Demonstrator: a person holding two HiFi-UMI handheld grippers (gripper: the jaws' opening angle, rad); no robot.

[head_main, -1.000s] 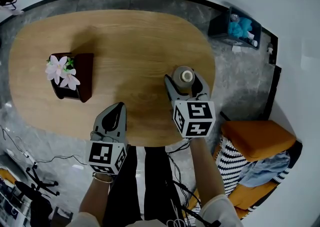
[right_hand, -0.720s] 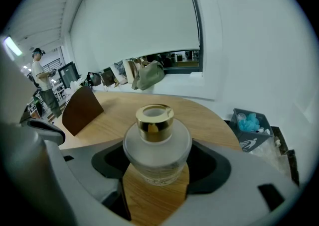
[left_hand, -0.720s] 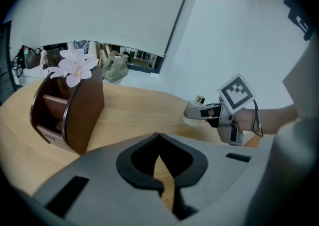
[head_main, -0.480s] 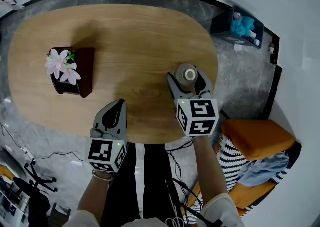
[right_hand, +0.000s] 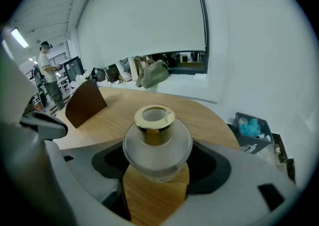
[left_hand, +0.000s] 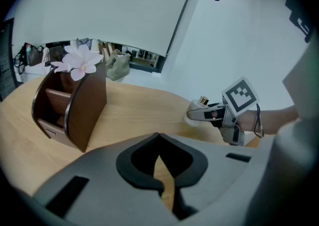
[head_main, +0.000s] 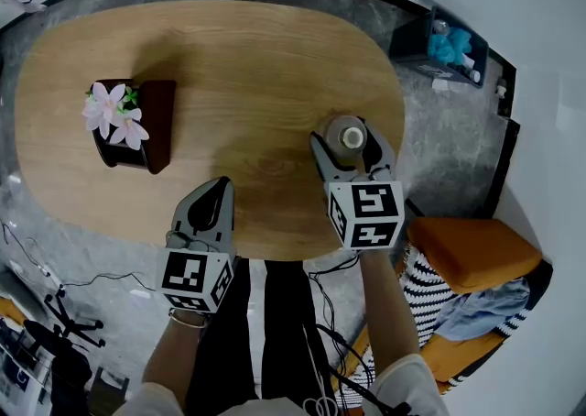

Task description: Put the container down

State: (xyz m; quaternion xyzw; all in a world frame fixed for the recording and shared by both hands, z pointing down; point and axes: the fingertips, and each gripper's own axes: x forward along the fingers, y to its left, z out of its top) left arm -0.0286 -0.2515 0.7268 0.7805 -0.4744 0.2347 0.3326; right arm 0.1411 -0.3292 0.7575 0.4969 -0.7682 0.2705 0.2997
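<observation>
Right gripper fingers clamp container, right of flower box; seat upright on bench before releasing. Left gripper fingers together, empty.

An oval table of light wood grain stands on a grey stone-patterned floor. On its left part sits a dark brown holder with open compartments, pale pink flowers at its left end. Well apart from it, near the right edge, a frosted container with a gold collar stands upright; whether its base touches the wood cannot be told.
</observation>
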